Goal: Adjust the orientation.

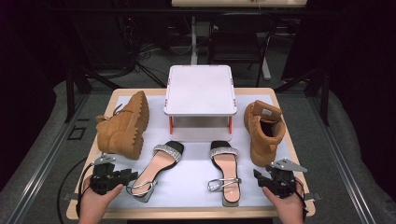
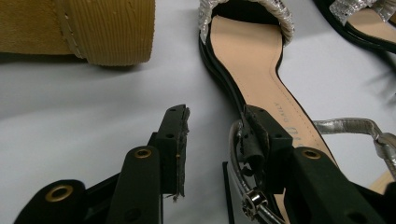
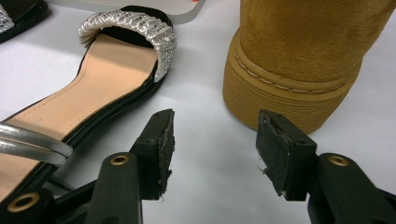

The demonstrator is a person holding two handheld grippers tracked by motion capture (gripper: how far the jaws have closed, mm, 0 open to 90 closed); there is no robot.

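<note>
A: High view first: the left gripper [image 1: 122, 177] sits at the lower left of the frame, right at the heel end of the left sandal [image 1: 157, 169]; the right gripper [image 1: 264, 177] rests at lower right, between the right sandal [image 1: 225, 171] and the upright boot [image 1: 264, 130]. The shelf [image 1: 200, 91] stands at upper centre, and the tipped boot [image 1: 123, 125] lies to its left.

B: Left gripper view?

A: Its jaws stand about half open, with the silver ankle strap [image 2: 240, 172] against the right-hand pad, not pinched. Nothing is held.

B: So the release looks done. It should back straight away, so the pad doesn't snag the buckle [image 2: 254, 200] and drag the sandal.

A: Right gripper view: jaws apart over bare mat [image 3: 210, 140], sandal at the left of the frame, boot heel at upper right, neither touched.

B: For the boot, probably open wider and take the heel collar squarely.
</note>
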